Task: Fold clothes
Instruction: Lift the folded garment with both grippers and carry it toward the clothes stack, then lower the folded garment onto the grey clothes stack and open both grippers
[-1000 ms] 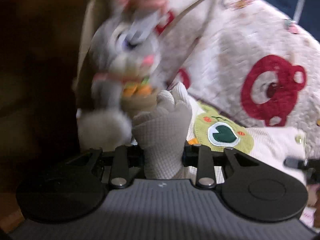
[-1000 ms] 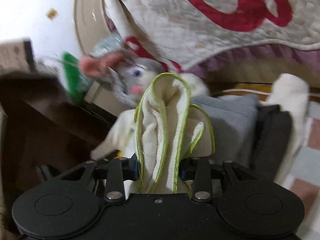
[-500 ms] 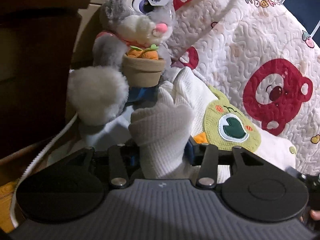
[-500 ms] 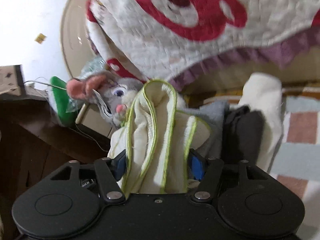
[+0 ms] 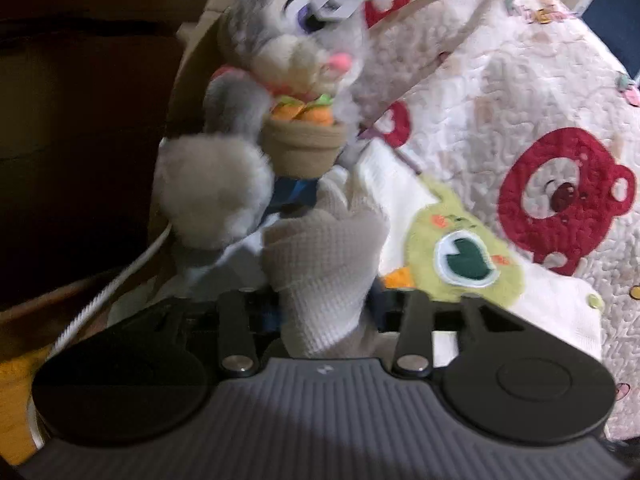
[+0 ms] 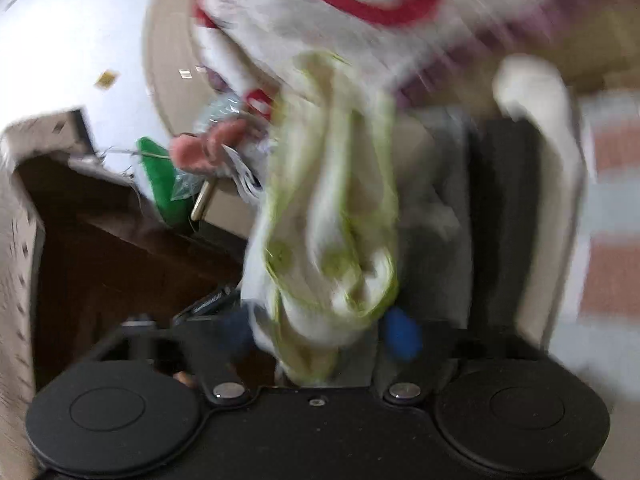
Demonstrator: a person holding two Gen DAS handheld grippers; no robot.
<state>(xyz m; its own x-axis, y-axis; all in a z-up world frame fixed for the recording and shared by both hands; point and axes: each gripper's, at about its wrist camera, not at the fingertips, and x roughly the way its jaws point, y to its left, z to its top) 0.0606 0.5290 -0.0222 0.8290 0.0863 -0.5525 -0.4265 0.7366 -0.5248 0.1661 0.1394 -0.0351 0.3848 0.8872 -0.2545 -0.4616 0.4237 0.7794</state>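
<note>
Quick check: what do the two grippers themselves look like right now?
Left gripper: ribbed grey body, two round black discs, black finger arms on silver pivot screws. Right gripper: smooth black body, same discs and screws, blue pads on its fingers. No hands or sleeves visible.

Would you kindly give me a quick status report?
Both tongs, left and right, shut on the cream garment. Plush rabbit close ahead.
</note>
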